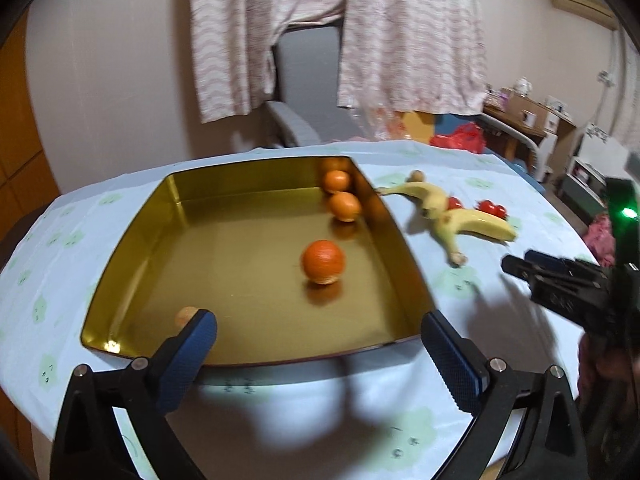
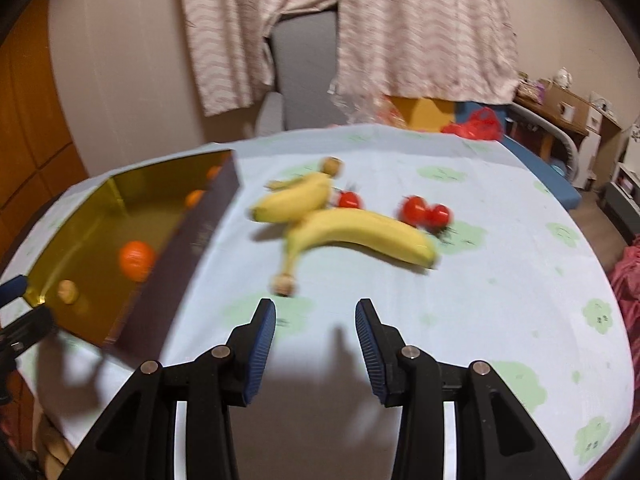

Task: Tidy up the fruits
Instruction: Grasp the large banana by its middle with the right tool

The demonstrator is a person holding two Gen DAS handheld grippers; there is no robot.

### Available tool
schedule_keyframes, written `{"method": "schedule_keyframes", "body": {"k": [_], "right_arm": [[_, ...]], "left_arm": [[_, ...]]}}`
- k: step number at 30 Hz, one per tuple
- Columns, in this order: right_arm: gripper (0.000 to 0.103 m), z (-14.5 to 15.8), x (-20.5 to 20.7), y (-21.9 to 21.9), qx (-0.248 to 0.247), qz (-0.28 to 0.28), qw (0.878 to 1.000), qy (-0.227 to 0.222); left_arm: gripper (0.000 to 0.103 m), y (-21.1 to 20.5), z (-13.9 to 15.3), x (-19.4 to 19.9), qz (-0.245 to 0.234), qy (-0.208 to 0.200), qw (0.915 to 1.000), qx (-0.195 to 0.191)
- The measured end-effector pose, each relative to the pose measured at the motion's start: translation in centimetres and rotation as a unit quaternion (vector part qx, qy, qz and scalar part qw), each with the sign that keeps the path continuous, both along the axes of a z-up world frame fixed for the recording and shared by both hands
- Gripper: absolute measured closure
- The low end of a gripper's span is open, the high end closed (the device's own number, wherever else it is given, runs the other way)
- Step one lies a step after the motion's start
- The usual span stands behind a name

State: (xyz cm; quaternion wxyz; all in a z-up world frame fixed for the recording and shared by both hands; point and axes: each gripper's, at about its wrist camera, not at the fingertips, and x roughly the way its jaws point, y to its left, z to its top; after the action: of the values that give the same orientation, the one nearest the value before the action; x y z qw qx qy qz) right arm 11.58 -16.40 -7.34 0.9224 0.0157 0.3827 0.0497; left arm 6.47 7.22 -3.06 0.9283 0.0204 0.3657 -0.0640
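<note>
A gold tray [image 1: 132, 236] holds a large orange [image 1: 323, 261], two smaller oranges [image 1: 344, 206] by its far right wall, and a small tan fruit [image 1: 186, 315] near the front. My left gripper [image 1: 320, 334] is open over the tray's front rim, nothing between its fingers. Right of the tray lie two bananas [image 2: 360, 232], three cherry tomatoes [image 2: 414, 209] and two small brown fruits [image 2: 332, 166]. My right gripper [image 2: 316, 328] is open just short of the long banana's stem end, holding nothing. It also shows in the left wrist view as the right gripper [image 1: 520, 264].
The table wears a pale blue cloth [image 2: 500, 280] with green prints. A grey chair [image 1: 304, 80] draped with striped clothing stands behind the table. A red bag [image 2: 478, 124] lies past the far edge. The tray's dark outer wall [image 2: 188, 248] rises left of the bananas.
</note>
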Motion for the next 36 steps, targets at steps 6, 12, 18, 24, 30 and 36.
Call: {"method": "schedule_keyframes", "body": {"k": [6, 12, 18, 24, 30, 36], "right_arm": [[0.041, 1.0, 2.8, -2.6, -0.035, 0.008, 0.999, -0.008], [0.041, 1.0, 7.6, -3.3, -0.081, 0.033, 0.996, 0.014], [0.041, -0.6, 11.4, -1.9, -0.129, 0.132, 0.981, 0.063], [0.040, -2.8, 12.7, -0.6, -0.154, 0.172, 0.969, 0.086], [0.053, -2.5, 11.0, -2.0, -0.095, 0.120, 0.986, 0.060], [0.066, -1.9, 8.3, -3.7, -0.023, 0.072, 0.996, 0.052]], "left_arm": [[0.000, -1.6, -0.2, -0.4, -0.018, 0.012, 0.9998, 0.005], [0.000, -1.7, -0.4, -0.3, -0.015, 0.025, 0.9996, 0.006], [0.000, -1.4, -0.2, 0.0, -0.010, 0.025, 0.9996, 0.009], [0.000, -1.6, -0.2, 0.4, -0.007, 0.028, 0.9995, 0.016], [0.000, -2.3, -0.4, 0.9, -0.008, 0.032, 0.9992, 0.024], [0.000, -3.8, 0.3, 1.9, -0.016, 0.026, 0.9989, 0.036]]}}
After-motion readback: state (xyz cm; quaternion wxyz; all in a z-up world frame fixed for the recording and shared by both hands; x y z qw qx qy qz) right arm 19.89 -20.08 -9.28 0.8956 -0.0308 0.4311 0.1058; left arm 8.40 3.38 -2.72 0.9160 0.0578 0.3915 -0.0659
